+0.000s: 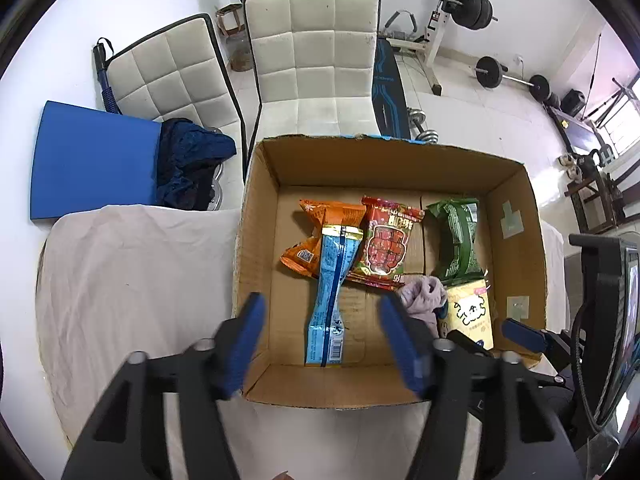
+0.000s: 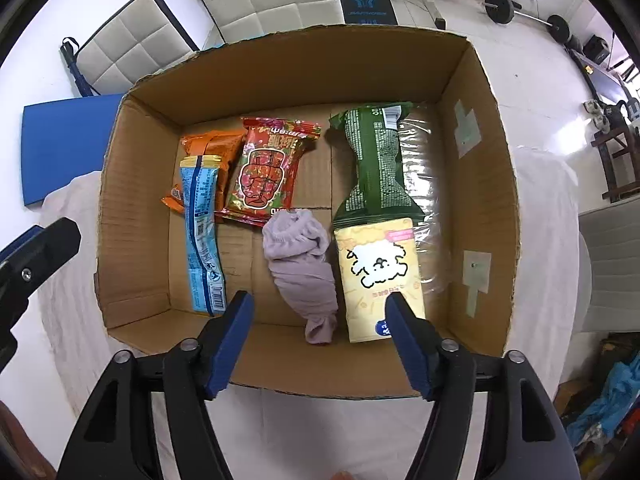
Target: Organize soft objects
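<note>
Both grippers, left gripper (image 1: 320, 312) and right gripper (image 2: 318, 312), spread empty above cardboard box (image 2: 280, 68); lilac cloth (image 2: 300, 256) lies beside yellow pack (image 2: 376, 252).

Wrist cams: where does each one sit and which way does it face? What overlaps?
Left wrist: on the left tool, above the near-left edge of the cardboard box, looking down and forward; its open blue fingers show, the right tool at right.
Right wrist: on the right tool, over the near wall, looking down; open fingers show, left tool at left.
Shared: box, blue packet, purple cloth, white chairs.
</note>
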The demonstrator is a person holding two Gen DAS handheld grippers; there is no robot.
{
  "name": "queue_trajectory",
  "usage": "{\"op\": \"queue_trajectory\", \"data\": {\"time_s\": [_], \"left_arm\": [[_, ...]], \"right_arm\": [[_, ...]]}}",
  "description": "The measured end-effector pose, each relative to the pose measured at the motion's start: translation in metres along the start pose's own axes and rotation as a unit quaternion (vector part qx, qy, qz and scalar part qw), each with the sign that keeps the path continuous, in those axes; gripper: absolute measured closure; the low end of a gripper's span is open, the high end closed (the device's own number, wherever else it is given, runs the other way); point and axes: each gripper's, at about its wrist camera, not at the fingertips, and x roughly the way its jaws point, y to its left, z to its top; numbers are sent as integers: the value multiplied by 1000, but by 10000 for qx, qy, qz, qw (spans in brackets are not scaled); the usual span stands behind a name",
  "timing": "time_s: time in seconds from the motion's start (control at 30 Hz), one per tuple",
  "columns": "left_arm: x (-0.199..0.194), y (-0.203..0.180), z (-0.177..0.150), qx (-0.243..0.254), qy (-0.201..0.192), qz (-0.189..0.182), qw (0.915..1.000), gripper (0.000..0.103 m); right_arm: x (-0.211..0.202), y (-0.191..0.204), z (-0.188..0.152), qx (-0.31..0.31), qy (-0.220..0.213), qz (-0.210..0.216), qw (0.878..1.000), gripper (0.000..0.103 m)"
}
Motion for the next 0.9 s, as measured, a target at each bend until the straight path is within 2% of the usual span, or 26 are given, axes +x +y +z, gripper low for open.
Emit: {"op": "queue_trajectory", "data": {"time_s": [0.03,0.13,0.2,0.23,0.27,0.63,0.9], "left_arm": [[0,1,0,-39,-9,-17,10000,30],[2,2,1,-93,-8,-18,10000,25],[5,3,0,-145,23,-75,9999,10],[7,4,0,-182,35,-96,9998,4],[9,5,0,-219,59,-119,9997,4],[32,7,-18,-376,339,-87,9987,3],[10,3,-29,-300,104,-13,9995,3]], "right_arm": [[-2,0,-1,-7,-11,-28,10000,28],[-4,-2,-1,-13,-34,-58,10000,28],[-5,-3,-1,-18,-48,-104,9999,17],[-5,-3,-1,-19,-59,-98,9999,5],[-5,-4,-1,-2,-69,-125,9999,0],[-6,-22,-2,136,-118,-342,9993,0],[-30,-23,-9,35,-346,-337,9988,0]]}}
